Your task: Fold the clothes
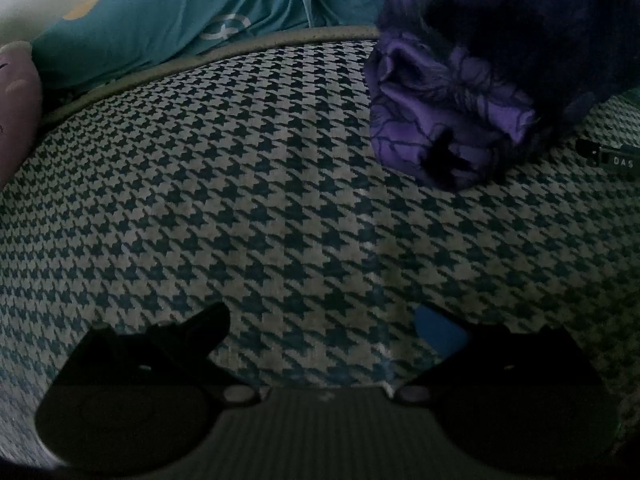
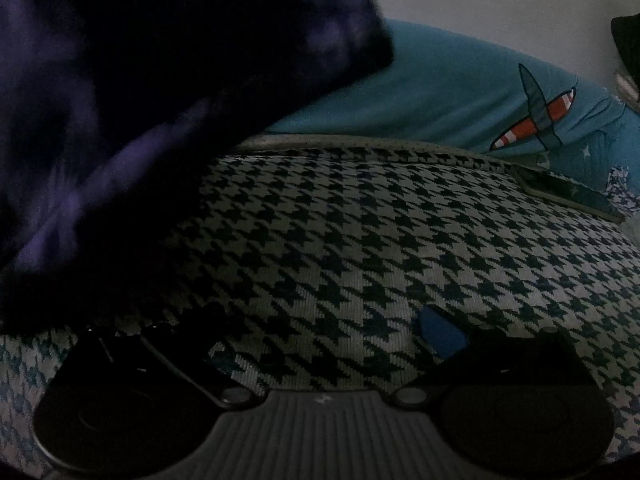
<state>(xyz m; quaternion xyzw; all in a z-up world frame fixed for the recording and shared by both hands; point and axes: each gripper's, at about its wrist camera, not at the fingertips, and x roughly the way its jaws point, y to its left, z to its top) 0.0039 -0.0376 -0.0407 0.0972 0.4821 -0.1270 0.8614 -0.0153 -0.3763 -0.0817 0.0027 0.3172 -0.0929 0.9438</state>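
A purple garment (image 1: 448,116) with a dark vein print and a dark fuzzy part lies bunched on the houndstooth surface (image 1: 240,184), at the upper right of the left wrist view. My left gripper (image 1: 322,328) stands open low over the bare pattern, well short of the garment, with nothing between its fingers. In the right wrist view the same garment (image 2: 120,120) is a dark, blurred purple mass filling the upper left. Its lower edge reaches down next to the left fingertip (image 2: 200,320). My right gripper (image 2: 320,328) is open over the houndstooth surface (image 2: 380,240), and its blue-tipped right finger (image 2: 440,334) is free of cloth.
Teal bedding with stars (image 1: 168,20) and a plane print (image 2: 532,112) runs behind the surface's grey piped edge (image 1: 240,46). A lilac cushion (image 1: 16,100) sits far left. A dark flat object (image 2: 572,196) lies at the back right. A black labelled part (image 1: 612,160) pokes in beside the garment.
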